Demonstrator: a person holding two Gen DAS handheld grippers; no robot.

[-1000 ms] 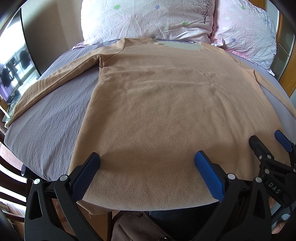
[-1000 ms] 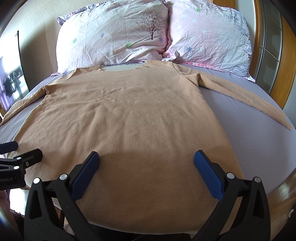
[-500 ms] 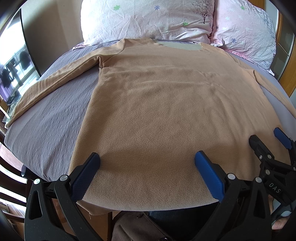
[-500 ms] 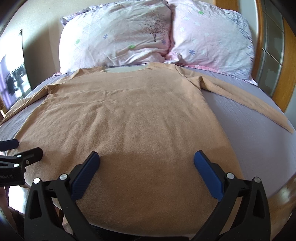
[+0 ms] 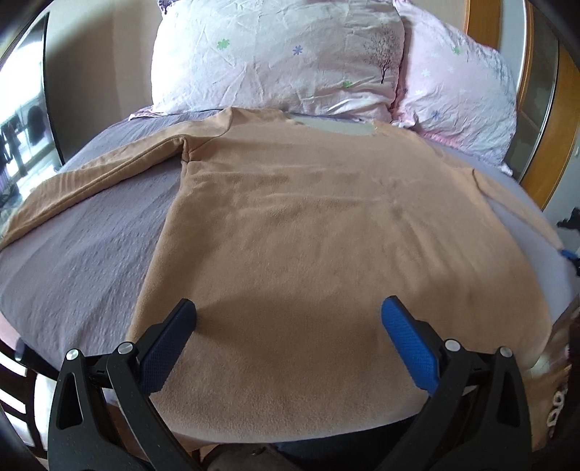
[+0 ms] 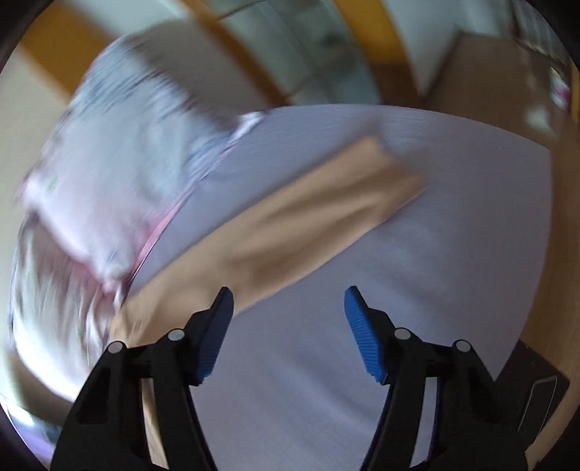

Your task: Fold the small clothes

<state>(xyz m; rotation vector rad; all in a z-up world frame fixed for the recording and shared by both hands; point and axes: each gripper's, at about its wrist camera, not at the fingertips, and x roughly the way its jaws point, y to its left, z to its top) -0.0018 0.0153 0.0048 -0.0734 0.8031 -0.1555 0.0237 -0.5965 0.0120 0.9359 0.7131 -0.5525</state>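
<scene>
**Right sleeve lies ahead of the right gripper**

The tan long-sleeved fleece shirt (image 5: pixel 326 253) lies flat on the grey-purple bed sheet (image 5: pixel 79 261), collar toward the pillows (image 5: pixel 275 58). Its right sleeve (image 6: pixel 326 217) runs diagonally, cuff up and to the right of the right gripper (image 6: pixel 288 333), which is the nearer one; its jaws stand apart and empty. The left gripper (image 5: pixel 288 347) hovers over the hem, also apart. The right view is blurred. A wooden headboard (image 5: pixel 482 32) stands behind.

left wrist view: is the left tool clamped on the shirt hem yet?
No, the left tool is open, its pads spread wide over the tan shirt, which lies flat on the bed.
</scene>
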